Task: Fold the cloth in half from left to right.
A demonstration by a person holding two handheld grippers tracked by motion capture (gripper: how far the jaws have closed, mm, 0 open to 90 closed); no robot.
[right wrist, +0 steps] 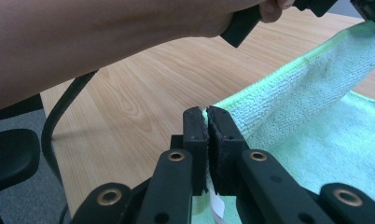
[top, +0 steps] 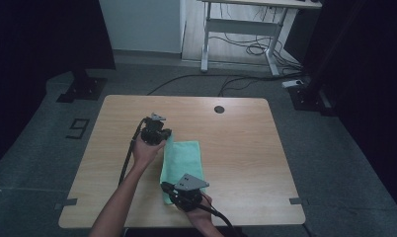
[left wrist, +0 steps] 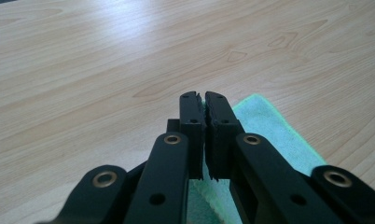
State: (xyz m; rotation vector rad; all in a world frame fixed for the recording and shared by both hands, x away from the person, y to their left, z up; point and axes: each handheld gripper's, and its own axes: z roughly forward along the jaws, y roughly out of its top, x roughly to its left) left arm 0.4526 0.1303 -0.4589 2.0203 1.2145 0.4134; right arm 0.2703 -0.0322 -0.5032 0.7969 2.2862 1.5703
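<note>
Grey floor (top: 335,148); pale far wall (top: 142,24); white-legged desk (top: 241,24) far right; cables (top: 246,49) beneath; dark curtains either side.

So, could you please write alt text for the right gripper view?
The right gripper, jaws shut, pinches the raised edge of a green towel above a wooden table. A forearm crosses the top.

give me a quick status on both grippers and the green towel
Left gripper shut on towel's far corner. Right gripper shut on near corner. Green towel half-folded on table, left edge lifted. Nothing in the way.
</note>
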